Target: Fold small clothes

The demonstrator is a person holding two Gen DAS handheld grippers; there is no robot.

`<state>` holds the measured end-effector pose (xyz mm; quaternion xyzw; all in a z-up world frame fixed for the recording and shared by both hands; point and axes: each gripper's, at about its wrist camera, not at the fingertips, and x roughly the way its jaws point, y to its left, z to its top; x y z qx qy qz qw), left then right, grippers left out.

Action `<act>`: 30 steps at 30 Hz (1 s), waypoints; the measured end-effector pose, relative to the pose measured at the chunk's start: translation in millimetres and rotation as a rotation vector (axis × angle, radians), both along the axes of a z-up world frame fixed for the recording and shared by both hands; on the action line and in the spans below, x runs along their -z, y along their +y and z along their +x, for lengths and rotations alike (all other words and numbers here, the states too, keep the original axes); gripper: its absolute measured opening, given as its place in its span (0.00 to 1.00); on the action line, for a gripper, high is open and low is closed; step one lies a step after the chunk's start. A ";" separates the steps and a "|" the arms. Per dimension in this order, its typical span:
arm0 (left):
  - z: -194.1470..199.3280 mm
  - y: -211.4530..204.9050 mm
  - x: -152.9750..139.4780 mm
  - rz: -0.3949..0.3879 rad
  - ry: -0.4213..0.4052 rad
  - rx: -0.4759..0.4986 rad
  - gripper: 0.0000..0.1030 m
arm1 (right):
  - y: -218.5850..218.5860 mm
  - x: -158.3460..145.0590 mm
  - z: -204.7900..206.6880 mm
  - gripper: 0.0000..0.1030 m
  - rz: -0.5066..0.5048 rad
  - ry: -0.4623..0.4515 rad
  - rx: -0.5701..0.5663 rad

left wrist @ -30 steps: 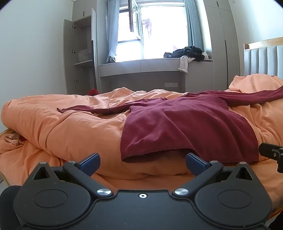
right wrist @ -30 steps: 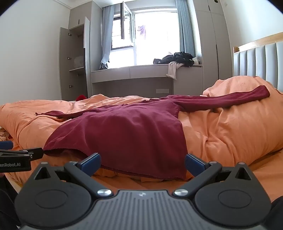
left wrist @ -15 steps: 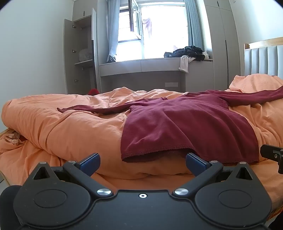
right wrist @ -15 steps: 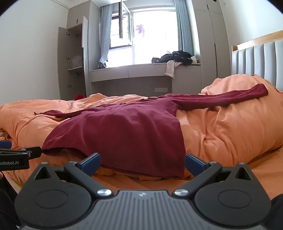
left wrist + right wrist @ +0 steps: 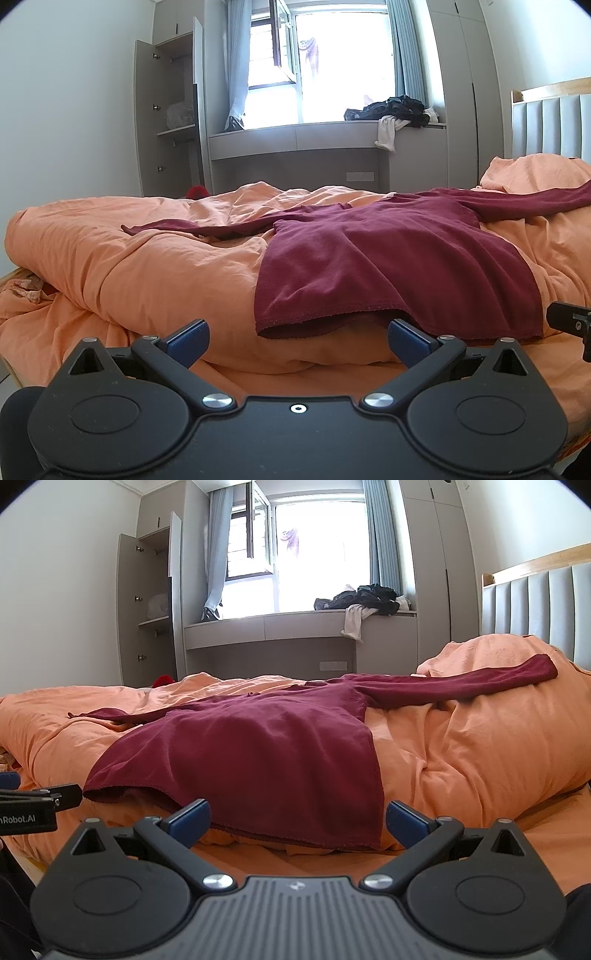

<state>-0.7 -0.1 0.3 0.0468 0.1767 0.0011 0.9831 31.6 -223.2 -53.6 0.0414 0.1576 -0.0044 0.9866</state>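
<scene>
Since a second ago the right gripper (image 5: 297,821) has edged a little toward the bed, while the left gripper (image 5: 295,341) has barely shifted. Both hold their jaws spread wide with nothing between them, hovering just short of the hem. The maroon long-sleeved top (image 5: 258,749) lies flat at 12 o'clock on the orange duvet (image 5: 147,269), sleeves stretched toward 10 and 2 o'clock.

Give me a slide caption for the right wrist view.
Open right gripper faces a dark red shirt spread on an orange duvet.
</scene>
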 end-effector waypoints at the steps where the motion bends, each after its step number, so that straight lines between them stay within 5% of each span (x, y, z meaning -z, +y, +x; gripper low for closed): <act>1: 0.0 0.1 0.0 0.000 0.000 0.000 1.00 | 0.0 0.0 -0.1 1.00 0.000 0.000 0.000; 30: 0.0 0.3 0.1 0.001 0.000 0.001 1.00 | -1.7 0.0 -2.6 1.00 -0.005 0.006 0.009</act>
